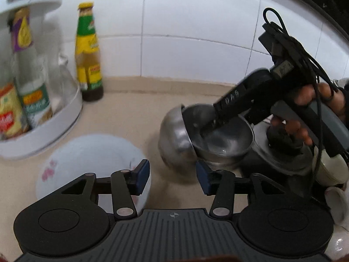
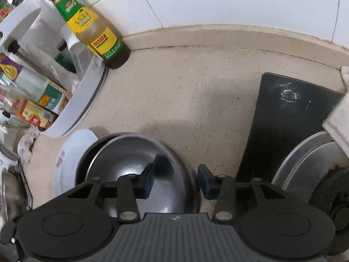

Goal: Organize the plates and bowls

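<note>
My right gripper (image 2: 175, 180) has its fingers apart, straddling the rim of the steel bowl (image 2: 139, 166) at lower centre, one finger inside, presumably to lift or nest it. In the left view this bowl appears tilted inside another. My left gripper (image 1: 173, 175) waits with fingers spread, holding nothing, over the white bowl (image 1: 87, 152) at lower left.

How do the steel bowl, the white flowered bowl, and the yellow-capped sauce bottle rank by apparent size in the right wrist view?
1. steel bowl, though it sits nearest the camera
2. yellow-capped sauce bottle
3. white flowered bowl, mostly hidden behind the steel bowl, so unsure
</note>
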Demonstrator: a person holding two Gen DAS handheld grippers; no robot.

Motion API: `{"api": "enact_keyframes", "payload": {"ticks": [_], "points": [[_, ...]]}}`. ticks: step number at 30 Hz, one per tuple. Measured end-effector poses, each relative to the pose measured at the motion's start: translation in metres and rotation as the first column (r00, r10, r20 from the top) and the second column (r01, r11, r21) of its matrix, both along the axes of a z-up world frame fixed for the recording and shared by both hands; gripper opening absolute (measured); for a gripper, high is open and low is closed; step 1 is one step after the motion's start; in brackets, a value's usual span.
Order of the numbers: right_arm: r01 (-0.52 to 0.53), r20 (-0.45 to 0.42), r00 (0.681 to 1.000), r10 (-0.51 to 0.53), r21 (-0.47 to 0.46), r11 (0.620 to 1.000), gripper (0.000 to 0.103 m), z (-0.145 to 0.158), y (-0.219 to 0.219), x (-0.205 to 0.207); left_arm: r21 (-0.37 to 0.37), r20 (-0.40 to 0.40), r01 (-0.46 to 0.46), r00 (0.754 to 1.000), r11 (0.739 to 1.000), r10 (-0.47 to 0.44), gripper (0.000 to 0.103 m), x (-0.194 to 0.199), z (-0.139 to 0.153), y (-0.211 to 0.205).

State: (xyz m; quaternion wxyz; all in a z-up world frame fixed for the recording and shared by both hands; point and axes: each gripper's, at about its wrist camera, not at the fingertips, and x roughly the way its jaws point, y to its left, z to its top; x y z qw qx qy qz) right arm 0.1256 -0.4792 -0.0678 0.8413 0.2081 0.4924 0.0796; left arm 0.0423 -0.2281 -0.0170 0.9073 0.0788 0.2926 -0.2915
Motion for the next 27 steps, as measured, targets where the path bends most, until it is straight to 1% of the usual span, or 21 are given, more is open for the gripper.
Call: {"api": "enact_keyframes", "payload": {"ticks": [1,3,4,5,6,7,8,9,10,11,12,13,14,16,18,19,21,22,24,25,27], "points": [[-0.007,0.002,1.000,0.007,-0.010,1.000,0.041,0.000,-0.001,0.000,-0.027,-0.003,-0.013,1.000,1.000,0.013,0.056,0.007,0.004,-0.002],[-0.022,0.003,1.000,0.022,0.003,1.000,0.040,0.000,-0.003,0.001,-0.102,-0.044,-0.030,0.999,0.994,0.026,0.057,0.028,0.012,-0.006],[-0.012,0.006,1.000,0.011,0.022,1.000,0.039,-0.001,-0.005,0.001,-0.119,-0.109,-0.027,0.994,0.993,0.014,0.057,0.045,0.013,-0.012],[-0.001,0.005,1.000,0.001,0.041,0.999,0.035,-0.003,-0.006,0.001,-0.122,-0.173,-0.036,0.985,0.992,0.014,0.055,0.057,0.012,-0.016],[0.013,-0.002,1.000,-0.013,0.060,0.998,0.033,-0.005,-0.007,0.001,-0.128,-0.230,-0.071,0.972,0.989,0.040,0.060,0.067,0.008,-0.019],[0.022,-0.006,1.000,-0.021,0.079,0.997,0.027,-0.006,-0.007,0.000,-0.105,-0.239,-0.099,0.968,0.989,0.072,0.057,0.074,0.006,-0.021],[0.024,-0.005,1.000,-0.024,0.100,0.995,0.023,-0.007,-0.009,-0.001,-0.064,-0.240,-0.110,0.966,0.992,0.092,0.052,0.077,0.003,-0.022],[0.029,-0.003,1.000,-0.029,0.134,0.990,0.023,-0.008,-0.013,-0.005,-0.047,-0.255,-0.109,0.962,0.993,0.094,0.053,0.079,0.000,-0.021],[0.031,-0.003,1.000,-0.031,0.161,0.986,0.024,-0.007,-0.017,-0.008,-0.053,-0.297,-0.101,0.951,0.994,0.080,0.051,0.082,-0.005,-0.018],[0.038,-0.002,0.999,-0.038,0.167,0.985,0.026,-0.006,-0.018,-0.010,-0.067,-0.363,-0.089,0.930,0.994,0.059,0.050,0.087,-0.011,-0.016],[0.051,0.008,0.999,-0.053,0.169,0.984,0.027,-0.004,-0.019,-0.016,-0.063,-0.394,-0.081,0.918,0.995,0.050,0.048,0.090,-0.014,-0.016],[0.055,0.015,0.998,-0.059,0.170,0.984,0.032,-0.001,-0.019,-0.020,-0.045,-0.402,-0.062,0.915,0.997,0.038,0.044,0.093,-0.017,-0.018],[0.054,0.017,0.998,-0.057,0.172,0.984,0.033,0.002,-0.017,-0.027,-0.039,-0.397,-0.035,0.918,0.999,0.017,0.044,0.096,-0.017,-0.021],[0.104,0.014,0.994,-0.108,0.171,0.980,0.034,0.008,-0.017,-0.044,-0.033,-0.389,0.007,0.921,0.999,-0.019,0.044,0.102,-0.017,-0.024],[0.144,0.036,0.988,-0.152,0.173,0.974,0.034,0.016,-0.019,-0.057,-0.028,-0.391,0.048,0.919,0.998,-0.055,0.043,0.111,-0.016,-0.029],[0.183,0.051,0.980,-0.194,0.164,0.969,0.034,0.023,-0.022,-0.066,-0.028,-0.395,0.066,0.916,0.997,-0.071,0.044,0.115,-0.016,-0.031],[0.223,0.083,0.968,-0.235,0.132,0.966,0.034,0.032,-0.024,-0.080,-0.025,-0.401,0.101,0.910,0.995,-0.102,0.044,0.124,-0.017,-0.038],[0.233,0.084,0.967,-0.242,0.108,0.967,0.034,0.033,-0.022,-0.083,-0.022,-0.403,0.124,0.907,0.992,-0.122,0.045,0.128,-0.017,-0.042],[0.249,0.070,0.964,-0.257,0.103,0.963,0.033,0.029,-0.015,-0.081,-0.026,-0.421,0.159,0.894,0.987,-0.155,0.049,0.136,-0.018,-0.052],[0.256,0.038,0.964,-0.263,0.132,0.957,0.032,0.023,-0.012,-0.078,-0.037,-0.443,0.170,0.880,0.985,-0.169,0.053,0.143,-0.019,-0.055],[0.297,0.005,0.953,-0.303,0.169,0.940,0.030,0.014,-0.010,-0.076,-0.043,-0.461,0.179,0.869,0.983,-0.178,0.059,0.153,-0.020,-0.060]]}}
